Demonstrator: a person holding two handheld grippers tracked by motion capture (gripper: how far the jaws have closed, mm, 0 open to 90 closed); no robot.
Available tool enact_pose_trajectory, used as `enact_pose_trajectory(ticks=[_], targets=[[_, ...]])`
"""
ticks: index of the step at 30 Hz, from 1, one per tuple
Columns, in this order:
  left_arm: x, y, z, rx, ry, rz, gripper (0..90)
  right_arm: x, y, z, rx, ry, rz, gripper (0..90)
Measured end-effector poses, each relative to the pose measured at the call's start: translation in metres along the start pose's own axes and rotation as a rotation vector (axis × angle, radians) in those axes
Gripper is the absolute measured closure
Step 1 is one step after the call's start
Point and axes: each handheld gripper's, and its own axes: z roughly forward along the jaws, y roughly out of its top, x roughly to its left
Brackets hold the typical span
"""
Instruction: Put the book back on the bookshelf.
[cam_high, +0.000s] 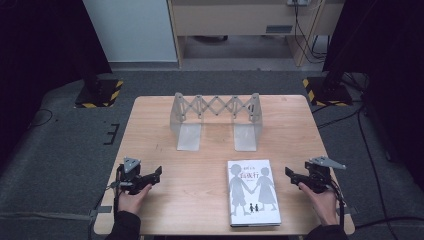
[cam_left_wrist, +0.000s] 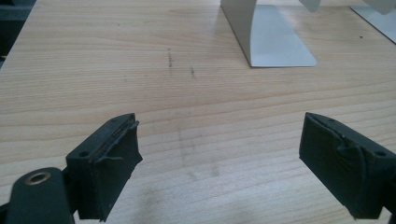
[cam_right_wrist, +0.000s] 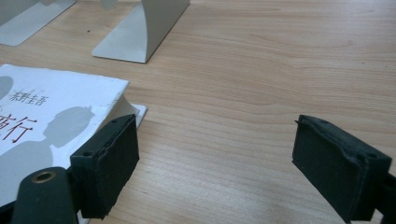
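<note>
A white book (cam_high: 253, 192) with grey silhouette figures on its cover lies flat near the table's front edge, right of centre. In the right gripper view the book (cam_right_wrist: 42, 126) sits by the left jaw, its corner curled up. My right gripper (cam_high: 292, 174) rests just right of the book, open and empty; its own view shows the right gripper (cam_right_wrist: 215, 163) with jaws wide apart over bare wood. My left gripper (cam_high: 156, 174) lies at the front left, open and empty. Its own view shows the left gripper (cam_left_wrist: 219, 158) over bare wood.
A grey metal expandable book stand (cam_high: 216, 117) with two flat base plates stands at the back centre of the wooden table (cam_high: 150, 125). One base plate (cam_left_wrist: 275, 44) lies ahead of the left gripper. Another plate (cam_right_wrist: 140, 35) lies beyond the book. Dark floor and tripod bases surround the table.
</note>
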Motion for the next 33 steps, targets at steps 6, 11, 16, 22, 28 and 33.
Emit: enact_pose_trajectory(ticks=[6,11,16,22,28,33], targets=[[-0.007,0.002,-0.001,-0.012,-0.013,0.009,11.3,0.009,0.001,0.0,0.003,0.025,-0.011,15.9],[-0.019,0.004,-0.002,-0.029,-0.045,0.007,11.6,0.019,0.001,0.0,0.004,0.06,-0.032,16.2],[-0.032,0.005,-0.003,-0.056,-0.067,0.023,12.8,0.025,0.001,-0.002,-0.005,0.065,-0.033,16.5],[-0.048,0.006,-0.002,-0.069,-0.094,0.034,13.2,0.033,0.001,-0.003,-0.009,0.087,-0.029,16.7],[-0.067,0.004,0.003,-0.072,-0.129,0.062,14.4,0.04,-0.001,-0.001,0.006,0.104,-0.039,17.8],[-0.078,0.003,0.006,-0.07,-0.149,0.073,15.0,0.047,-0.004,0.001,0.016,0.131,-0.048,18.5]])
